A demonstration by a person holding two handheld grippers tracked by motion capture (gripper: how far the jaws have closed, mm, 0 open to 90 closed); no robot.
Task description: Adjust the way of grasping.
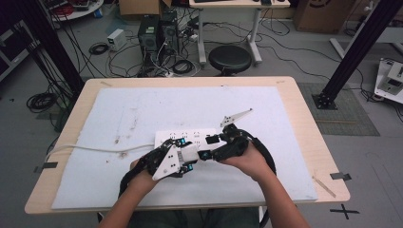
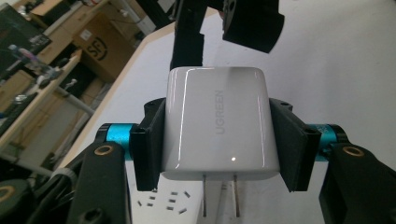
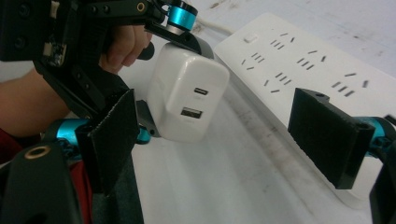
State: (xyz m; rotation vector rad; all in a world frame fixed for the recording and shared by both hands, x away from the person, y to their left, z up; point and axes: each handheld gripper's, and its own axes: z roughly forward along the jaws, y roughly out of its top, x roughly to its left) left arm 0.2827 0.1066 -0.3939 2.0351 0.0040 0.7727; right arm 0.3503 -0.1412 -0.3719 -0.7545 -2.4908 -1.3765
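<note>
A white UGREEN charger (image 2: 217, 123) sits clamped between the black pads of my left gripper (image 2: 217, 140), with its two prongs pointing down. Below the prongs lies a white power strip (image 2: 163, 205). In the high view the charger (image 1: 190, 151) hangs just in front of the strip (image 1: 190, 137), near the table's middle, with my left gripper (image 1: 187, 156) shut on it. My right gripper (image 1: 208, 147) stands open just right of the charger. In the right gripper view its jaws (image 3: 219, 140) stand wide apart, and the charger (image 3: 187, 98) shows its USB ports between them, beside the strip (image 3: 303, 70).
A white mat (image 1: 142, 109) covers most of the wooden table (image 1: 304, 118). The strip's white cord (image 1: 95, 149) runs off to the left edge. Beyond the table stand a black stool (image 1: 230, 59), computer cases (image 1: 157, 33) and loose cables on the floor.
</note>
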